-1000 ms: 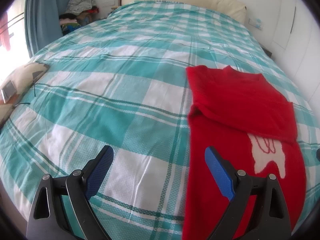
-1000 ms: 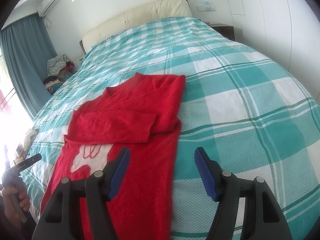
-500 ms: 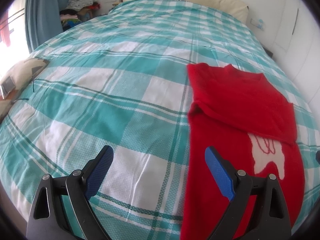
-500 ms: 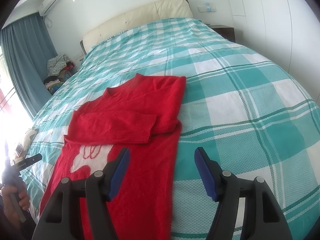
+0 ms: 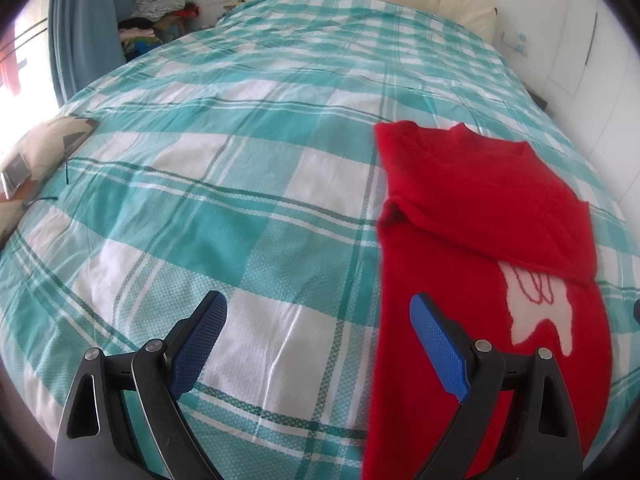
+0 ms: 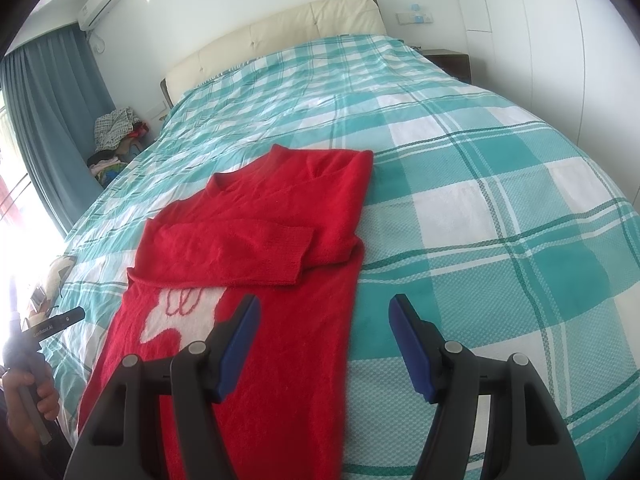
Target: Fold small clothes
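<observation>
While both sleeves are lying folded across the red knitted sweater [image 6: 256, 232] on the teal-and-white checked bedspread [image 6: 500, 216], the left gripper [image 5: 318, 320] and right gripper [image 6: 324, 318] are hovering with jaws apart, gripping nothing.

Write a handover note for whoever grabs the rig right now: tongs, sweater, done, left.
Left tongs: open, empty, hovering over the bedspread beside the sweater's edge.
Right tongs: open, empty, above the sweater's other side edge.
Red sweater: flat on the bed, front up, white motif showing, hem nearest you, collar toward the headboard.
Done: both sleeves are folded in across the chest, giving a long narrow strip.
Left: probably fold the strip lengthwise, hem up toward the collar, then smooth it. Neither tongs grips any fabric yet.
</observation>
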Demonstrator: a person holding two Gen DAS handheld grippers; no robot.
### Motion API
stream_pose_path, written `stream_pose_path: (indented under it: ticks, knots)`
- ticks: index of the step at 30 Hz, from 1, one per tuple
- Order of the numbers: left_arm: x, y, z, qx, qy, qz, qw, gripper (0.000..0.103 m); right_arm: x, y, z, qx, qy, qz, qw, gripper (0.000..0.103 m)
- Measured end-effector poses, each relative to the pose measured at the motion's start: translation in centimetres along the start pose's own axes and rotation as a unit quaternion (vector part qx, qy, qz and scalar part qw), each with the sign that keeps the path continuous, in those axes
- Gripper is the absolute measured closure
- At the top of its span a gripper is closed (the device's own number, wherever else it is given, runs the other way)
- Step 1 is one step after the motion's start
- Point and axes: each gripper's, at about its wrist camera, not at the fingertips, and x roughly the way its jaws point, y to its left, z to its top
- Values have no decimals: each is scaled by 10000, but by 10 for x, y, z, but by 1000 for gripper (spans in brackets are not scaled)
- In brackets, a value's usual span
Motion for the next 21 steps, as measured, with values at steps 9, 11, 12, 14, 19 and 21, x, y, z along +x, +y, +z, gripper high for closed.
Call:
stream_pose_path:
  ticks: [9, 11, 12, 14, 19, 21]
  knots:
    - [1, 0, -1, 5, 5, 3, 10000, 9, 0, 0, 0, -1, 4, 4, 10000, 37]
    - [1, 0, -1, 9, 7, 6, 10000, 9, 0, 0, 0, -3, 5, 3, 10000, 37]
    - [2, 0, -1, 11, 6, 6, 10000, 9, 0, 0, 0, 1, 4, 3, 10000, 37]
    - [2, -1, -1, 13, 3, 3, 10000, 9, 0, 0, -1, 1, 5, 1, 10000, 37]
    - [2, -1, -1, 11, 5, 6, 10000, 9, 0, 0, -1, -1, 4, 0, 10000, 37]
    - [2, -2, -1, 12, 4, 9, 10000, 9, 0, 0, -1, 2, 5, 1, 10000, 37]
